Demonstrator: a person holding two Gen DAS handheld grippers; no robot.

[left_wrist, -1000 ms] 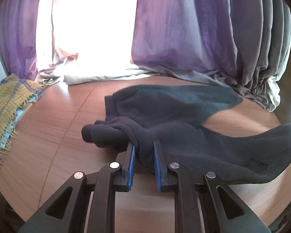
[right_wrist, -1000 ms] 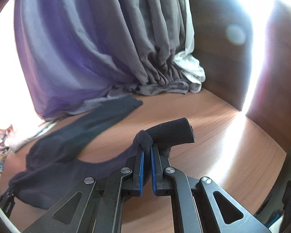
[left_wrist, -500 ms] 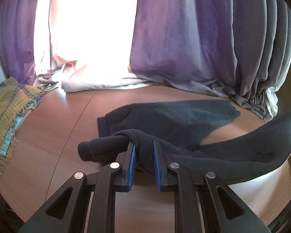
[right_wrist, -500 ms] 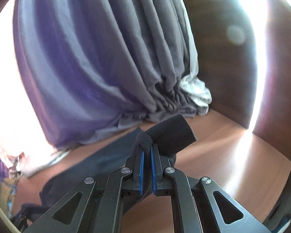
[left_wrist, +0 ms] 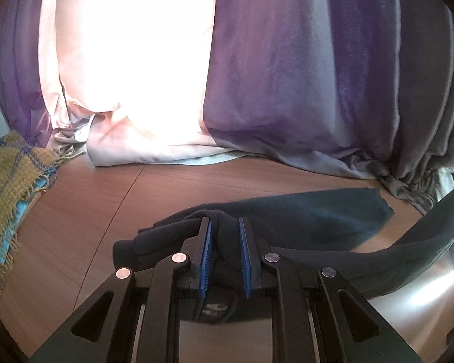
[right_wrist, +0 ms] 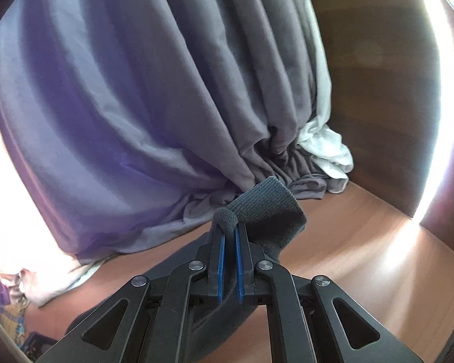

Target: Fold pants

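Draping dark pants [left_wrist: 317,211], bunched, ribbed cuff [right_wrist: 266,199]

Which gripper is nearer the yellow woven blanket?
Left. The left gripper, shut on the pants, has the blanket close at its left on the table. The right gripper sees only a scrap of it at the far bottom-left corner.
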